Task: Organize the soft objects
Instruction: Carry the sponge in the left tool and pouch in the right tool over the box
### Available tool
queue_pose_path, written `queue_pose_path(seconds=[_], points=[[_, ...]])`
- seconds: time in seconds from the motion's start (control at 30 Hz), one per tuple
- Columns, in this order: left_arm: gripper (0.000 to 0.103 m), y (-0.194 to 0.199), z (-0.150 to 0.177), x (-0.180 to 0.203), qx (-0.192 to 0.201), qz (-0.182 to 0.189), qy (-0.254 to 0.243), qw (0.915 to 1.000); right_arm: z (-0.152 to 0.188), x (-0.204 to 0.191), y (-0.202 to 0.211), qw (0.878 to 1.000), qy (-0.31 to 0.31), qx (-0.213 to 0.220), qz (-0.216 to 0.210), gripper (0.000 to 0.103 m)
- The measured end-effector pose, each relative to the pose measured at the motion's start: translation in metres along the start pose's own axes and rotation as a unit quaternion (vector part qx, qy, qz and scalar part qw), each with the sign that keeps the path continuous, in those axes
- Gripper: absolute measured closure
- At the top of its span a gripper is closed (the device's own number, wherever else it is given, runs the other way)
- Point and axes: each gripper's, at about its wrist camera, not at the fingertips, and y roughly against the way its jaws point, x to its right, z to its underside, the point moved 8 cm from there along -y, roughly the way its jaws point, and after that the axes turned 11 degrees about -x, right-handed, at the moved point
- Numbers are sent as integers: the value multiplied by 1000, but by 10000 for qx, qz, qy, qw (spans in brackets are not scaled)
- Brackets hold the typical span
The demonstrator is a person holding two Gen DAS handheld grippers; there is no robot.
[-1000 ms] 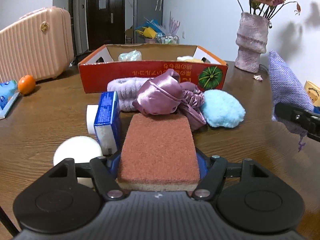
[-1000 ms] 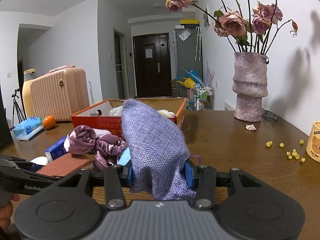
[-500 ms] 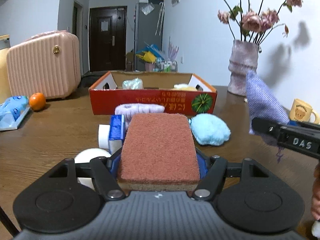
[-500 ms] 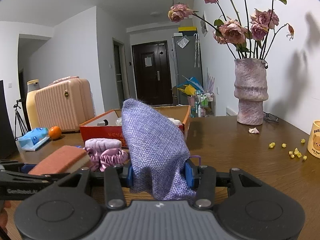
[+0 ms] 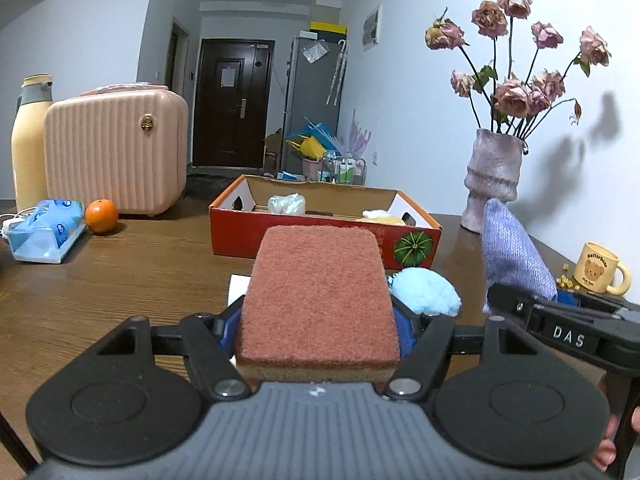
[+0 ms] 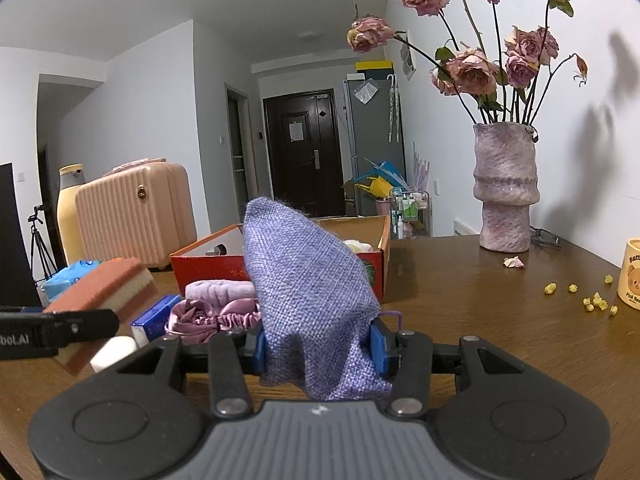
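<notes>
Your left gripper [image 5: 318,336] pinches the scouring sponge [image 5: 316,300]; your right gripper [image 6: 318,350] pinches the purple cloth pouch [image 6: 308,292]; at centre frame, either could snag the cardboard box's [image 5: 320,236] near wall and slip.

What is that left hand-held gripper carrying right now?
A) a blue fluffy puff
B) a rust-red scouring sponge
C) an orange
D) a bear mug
B: the left hand-held gripper has its blue pads pressed on both sides of the rust-red sponge, lifted off the table, while the blue fluffy puff lies on the wood beyond it.
</notes>
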Motion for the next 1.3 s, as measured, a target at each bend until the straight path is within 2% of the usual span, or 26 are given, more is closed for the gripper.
queue_pose_path(seconds=[0.43,0.57,0.83,1.07,1.3], points=[[33,-1,-15,-9,185,-196,-2,9996,-5,-15,-2,9997,-15,247,-64,57],[33,-8,-26,-16,217,-230,49,9995,-6,-24,-12,9996,128,237,-29,57],[33,-20,-53,-24,433,-407,38,9982,-20,-40,-31,9978,381,525,161,57],[33,-38,-77,-34,499,-450,163,9976,-34,-43,-49,9972,317,632,225,57],[33,-52,-96,-46,566,-466,258,9970,-51,-45,-69,9978,89,651,91,57]])
